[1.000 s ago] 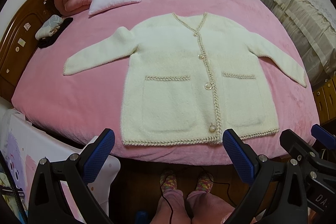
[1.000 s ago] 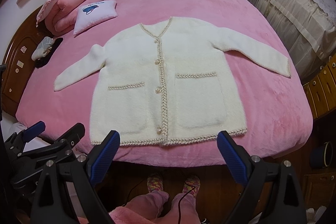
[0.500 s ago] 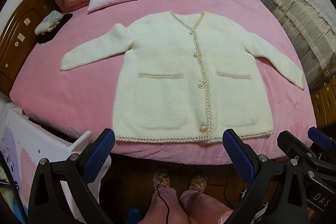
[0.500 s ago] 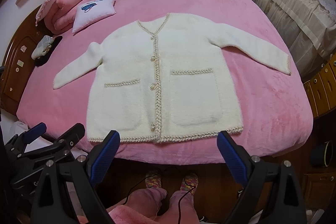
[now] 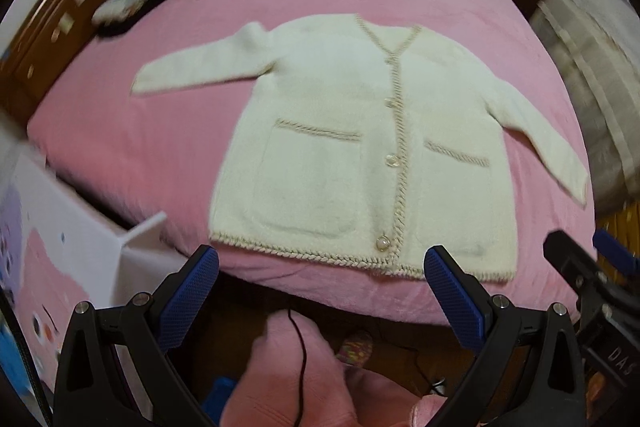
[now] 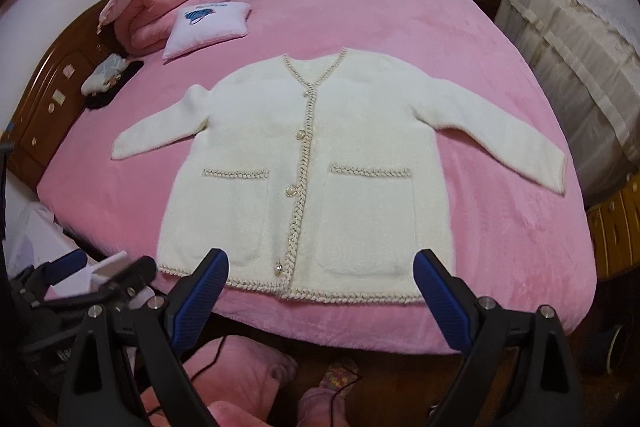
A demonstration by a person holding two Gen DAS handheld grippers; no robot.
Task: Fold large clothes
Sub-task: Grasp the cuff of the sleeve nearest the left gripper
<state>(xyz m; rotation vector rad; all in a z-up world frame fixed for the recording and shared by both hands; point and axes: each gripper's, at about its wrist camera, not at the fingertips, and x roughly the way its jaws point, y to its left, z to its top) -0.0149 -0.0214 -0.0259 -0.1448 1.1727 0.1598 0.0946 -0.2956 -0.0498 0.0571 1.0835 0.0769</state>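
A cream fuzzy cardigan (image 5: 360, 143) (image 6: 320, 163) with braided trim, two pockets and pearl buttons lies flat and buttoned on the pink bed (image 5: 120, 147) (image 6: 500, 227), both sleeves spread outward. Its hem runs along the near bed edge. My left gripper (image 5: 322, 287) hangs open just in front of the hem, nothing between its blue-padded fingers (image 5: 188, 291). My right gripper (image 6: 320, 283) is open too, over the hem's middle, holding nothing. Each gripper shows at the edge of the other's view.
A folded pink quilt (image 6: 160, 11) and a white cushion (image 6: 208, 27) sit at the bed's far left, by a wooden headboard (image 6: 52, 87). Lace-covered furniture (image 6: 568, 39) stands to the right. A person's pink-trousered legs (image 5: 296, 375) are below the bed edge, with a white stand (image 5: 80, 247) at left.
Both grippers have moved closer to the bed, so the hem sits nearer the fingertips. The left view has swung and tilted, blurring it. The cardigan has not moved.
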